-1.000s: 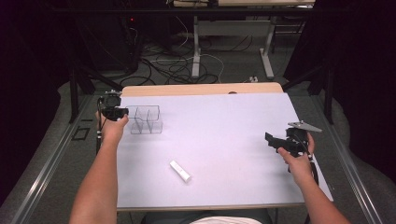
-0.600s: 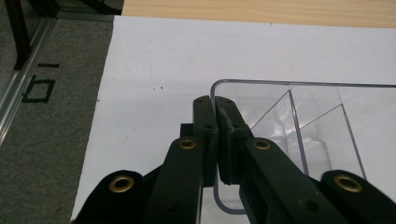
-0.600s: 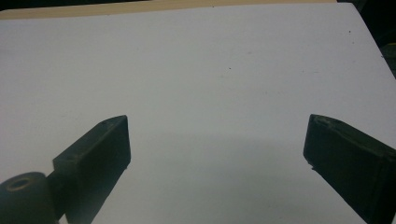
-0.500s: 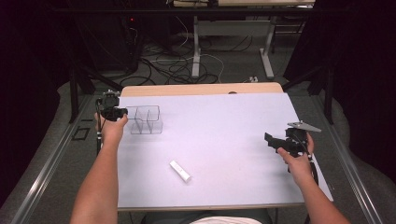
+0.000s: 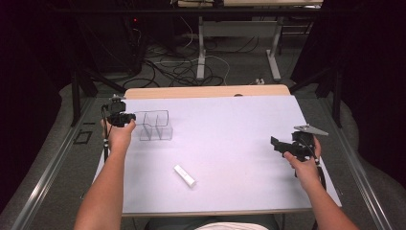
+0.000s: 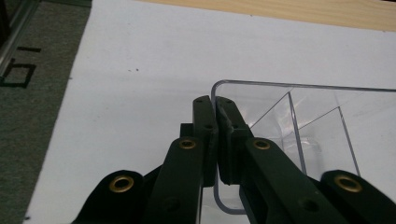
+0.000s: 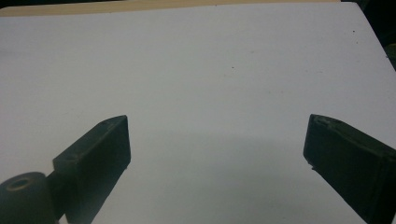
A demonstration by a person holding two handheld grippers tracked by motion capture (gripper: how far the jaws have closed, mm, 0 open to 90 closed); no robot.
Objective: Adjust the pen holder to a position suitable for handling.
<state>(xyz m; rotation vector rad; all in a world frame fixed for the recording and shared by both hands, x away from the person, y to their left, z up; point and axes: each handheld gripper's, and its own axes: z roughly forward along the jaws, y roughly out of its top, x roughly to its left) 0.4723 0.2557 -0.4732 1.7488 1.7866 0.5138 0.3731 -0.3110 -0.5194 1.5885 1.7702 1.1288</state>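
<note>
A clear plastic box (image 5: 154, 125) with inner dividers stands at the far left of the white table. My left gripper (image 5: 125, 117) is shut on its left wall; in the left gripper view the two pads pinch the thin clear rim of the box (image 6: 299, 107) between them, gripper (image 6: 216, 122). A small white tube (image 5: 185, 176) lies on the table nearer the person, apart from both grippers. My right gripper (image 5: 276, 143) is held above the right part of the table, and its jaws stand wide open over bare white surface, gripper (image 7: 217, 140).
The white table sheet (image 5: 230, 124) ends at a wooden strip (image 5: 206, 91) along the far edge. Beyond it, cables and table legs (image 5: 201, 57) lie on the floor. A metal rail (image 5: 52, 167) runs along the left side.
</note>
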